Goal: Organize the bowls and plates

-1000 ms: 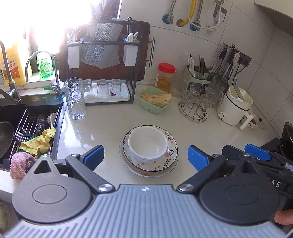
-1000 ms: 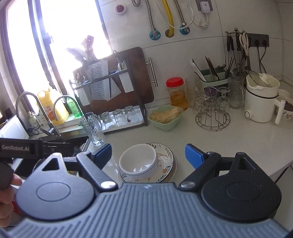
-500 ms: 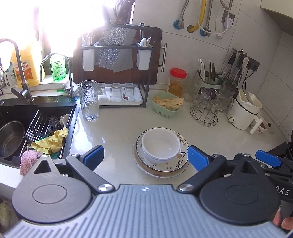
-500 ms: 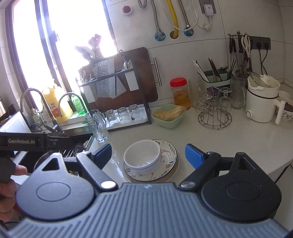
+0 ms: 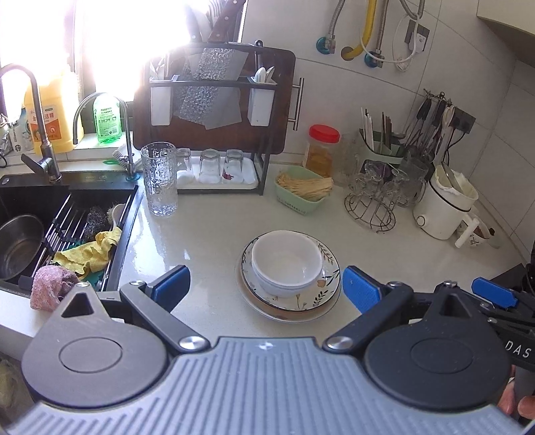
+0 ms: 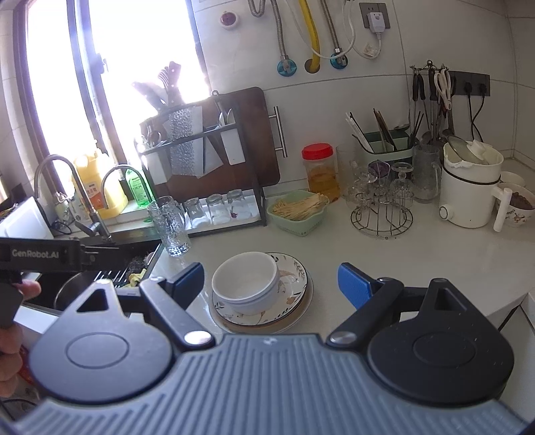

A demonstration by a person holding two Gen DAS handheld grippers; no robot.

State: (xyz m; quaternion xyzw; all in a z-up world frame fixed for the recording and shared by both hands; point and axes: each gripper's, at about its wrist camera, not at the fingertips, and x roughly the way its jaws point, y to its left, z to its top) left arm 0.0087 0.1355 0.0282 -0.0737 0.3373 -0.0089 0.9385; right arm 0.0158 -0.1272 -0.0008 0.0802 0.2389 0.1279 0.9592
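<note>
1. Both claws spread wide, holding nothing: left gripper (image 5: pixel 265 283), right gripper (image 6: pixel 271 279).
2. The white bowls (image 5: pixel 286 262), nested, sit on floral plate (image 5: pixel 329 287) over a brown-rimmed plate (image 5: pixel 267 309), just ahead at 12 o'clock.
3. Risk, I judge: pinching the top bowl rim may lift both bowls, bottom one drops.
4. Textured glass (image 5: pixel 159 179) at 10 o'clock, near the sink (image 5: pixel 67 192) edge; a wide swing could tip it.

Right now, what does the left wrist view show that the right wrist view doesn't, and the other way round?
Left wrist view only: the pink cloth at the sink's near edge and the open right gripper at the frame's right.

Right wrist view only: the white wall plug and the person's left hand.

Both: the stacked white bowls on the floral plates, the tall textured glass, the green toothpick basket, the white kettle.
</note>
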